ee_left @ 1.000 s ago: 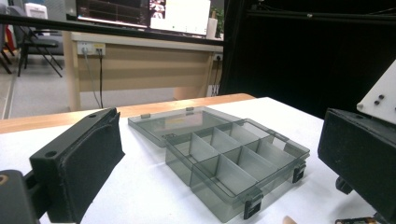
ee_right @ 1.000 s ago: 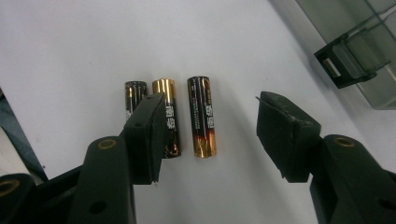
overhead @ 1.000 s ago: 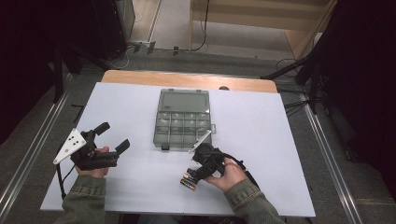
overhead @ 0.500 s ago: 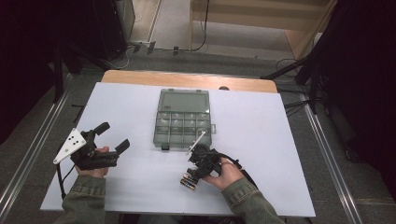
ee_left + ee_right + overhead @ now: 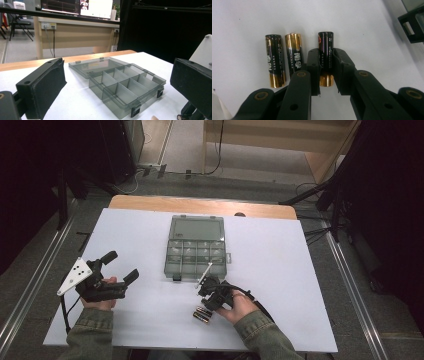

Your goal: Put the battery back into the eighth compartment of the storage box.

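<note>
Three black-and-gold AA batteries [image 5: 274,60] lie side by side on the white table, also seen as a small cluster of batteries [image 5: 202,315] near the front edge. My right gripper [image 5: 326,52] has just been closing and its pads now press on the rightmost battery [image 5: 325,41], which still rests on the table. In the high view the right gripper [image 5: 206,306] points toward the person. My left gripper [image 5: 120,266] is held at the left with its jaws wide open and nothing between them, and the left gripper [image 5: 116,87] faces the box.
A smoky transparent organizer box [image 5: 168,260] lies open at the table's middle, lid folded back; its compartments [image 5: 117,105] look empty. The right gripper's cable [image 5: 260,307] trails beside the right hand. A wooden strip [image 5: 200,205] edges the far side.
The right gripper has tipped slightly toward the batteries at the front. The left gripper and the box have stayed where they were.
</note>
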A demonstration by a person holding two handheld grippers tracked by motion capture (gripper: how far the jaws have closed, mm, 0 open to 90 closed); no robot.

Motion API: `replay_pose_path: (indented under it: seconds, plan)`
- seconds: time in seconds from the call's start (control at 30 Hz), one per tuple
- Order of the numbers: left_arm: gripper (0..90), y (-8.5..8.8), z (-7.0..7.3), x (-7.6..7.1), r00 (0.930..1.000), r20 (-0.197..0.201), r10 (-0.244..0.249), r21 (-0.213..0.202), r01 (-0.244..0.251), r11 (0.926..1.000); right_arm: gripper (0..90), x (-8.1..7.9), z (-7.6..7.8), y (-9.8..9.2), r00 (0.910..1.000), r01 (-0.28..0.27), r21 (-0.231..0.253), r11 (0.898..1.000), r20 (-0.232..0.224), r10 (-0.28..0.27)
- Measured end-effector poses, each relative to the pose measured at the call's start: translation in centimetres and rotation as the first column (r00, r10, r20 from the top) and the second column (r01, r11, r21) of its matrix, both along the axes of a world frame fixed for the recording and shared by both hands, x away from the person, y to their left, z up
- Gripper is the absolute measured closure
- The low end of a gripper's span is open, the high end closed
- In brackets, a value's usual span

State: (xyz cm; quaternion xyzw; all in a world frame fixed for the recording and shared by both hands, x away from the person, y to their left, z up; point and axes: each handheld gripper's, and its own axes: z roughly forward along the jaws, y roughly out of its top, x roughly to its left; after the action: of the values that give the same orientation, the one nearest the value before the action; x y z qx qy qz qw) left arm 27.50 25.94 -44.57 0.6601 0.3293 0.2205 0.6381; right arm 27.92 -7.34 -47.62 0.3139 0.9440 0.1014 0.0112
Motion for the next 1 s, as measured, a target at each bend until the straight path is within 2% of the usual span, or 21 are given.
replay_pose_path:
  seconds: [0.2, 0.3, 0.67, 0.8, 1.0]
  plan:
    - [0.0, 0.0, 0.0, 0.0, 1.0, 0.001, 0.001, -0.001, -0.001, 1.0, 78.1, 0.1, 0.0, 0.2, 1.0, 0.002, -0.011, 1.0, -0.005, -0.002]
    - [0.0, 0.1, 0.0, 0.0, 1.0, 0.002, 0.001, 0.0, -0.001, 1.0, 78.1, 0.2, 0.0, 0.1, 0.9998, 0.005, -0.001, 1.0, -0.018, -0.005]
    - [0.0, 0.1, 0.0, 0.1, 1.0, 0.002, 0.0, 0.001, 0.0, 1.0, 78.1, 0.2, 0.2, -0.1, 0.9999, 0.011, -0.004, 1.0, -0.002, -0.011]
    - [0.0, 0.1, 0.0, 0.1, 1.0, -0.001, 0.001, 0.0, -0.001, 1.0, 78.2, 0.5, 0.7, -0.9, 0.9987, 0.05, 0.03, 0.998, -0.005, -0.05]
    - [0.0, 0.1, 0.0, 0.1, 1.0, -0.002, 0.0, 0.003, 0.0, 1.0, 78.2, 0.9, 0.8, -1.4, 0.9982, 0.059, 0.063, 0.996, -0.019, -0.058]
